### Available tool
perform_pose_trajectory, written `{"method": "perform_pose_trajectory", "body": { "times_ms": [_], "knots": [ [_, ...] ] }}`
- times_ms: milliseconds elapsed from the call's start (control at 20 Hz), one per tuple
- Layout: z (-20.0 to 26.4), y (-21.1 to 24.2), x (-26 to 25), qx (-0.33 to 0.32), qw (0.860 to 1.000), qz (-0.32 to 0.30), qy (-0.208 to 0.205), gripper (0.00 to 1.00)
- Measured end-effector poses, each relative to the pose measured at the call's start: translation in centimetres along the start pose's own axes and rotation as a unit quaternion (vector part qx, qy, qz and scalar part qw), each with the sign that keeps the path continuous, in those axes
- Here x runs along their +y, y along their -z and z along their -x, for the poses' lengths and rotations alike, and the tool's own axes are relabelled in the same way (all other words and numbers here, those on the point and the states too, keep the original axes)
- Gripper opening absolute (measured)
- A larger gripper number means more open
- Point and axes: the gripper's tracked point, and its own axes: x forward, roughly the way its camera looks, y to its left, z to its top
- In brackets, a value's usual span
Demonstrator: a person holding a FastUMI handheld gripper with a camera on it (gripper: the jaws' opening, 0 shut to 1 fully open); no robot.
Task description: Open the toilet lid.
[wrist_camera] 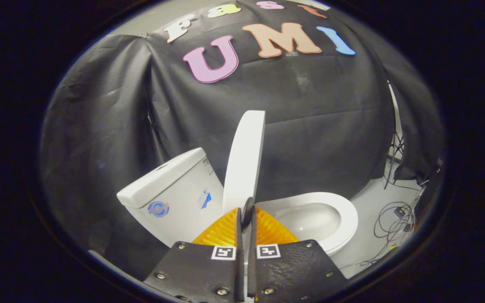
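**Lid standing on end, pinched in the gripper**

The gripper (246,214) is drawn in to a thin slit, and the near edge of the toilet lid (246,162) sits right in that slit, a finger (225,230) pressed against each face. So it is clamped on the lid, low down at the rim nearest the fingers.

The lid itself is raised almost to vertical. Its long axis runs up and away from the fingertips, leaning a little to the right at the top, and it is seen nearly edge-on, a narrow white blade with its broad face turned toward the tank.

Just left of the lid, behind the fingers, stands the tank (171,189), white, with its cover on and stickers on its side. To the right of the lid the seat (345,214) lies flat around the open bowl (310,219), uncovered.

Beyond the seat, loose cables (394,219) trail across the pale floor (369,248) near the black cloth wall (310,118) that hangs behind everything.
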Motion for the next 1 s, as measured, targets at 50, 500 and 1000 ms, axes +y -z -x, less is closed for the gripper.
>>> {"method": "perform_pose_trajectory", "body": {
  "times_ms": [50, 500, 1000],
  "knots": [
    [0.0, 0.0, 0.2, -0.001, 1.000, -0.001, -0.002, 0.04],
    [-0.4, -0.3, 0.8, -0.018, 0.999, 0.024, -0.013, 0.04],
    [-0.9, -0.6, 2.0, -0.037, 0.998, 0.035, -0.029, 0.04]
  ]
}}
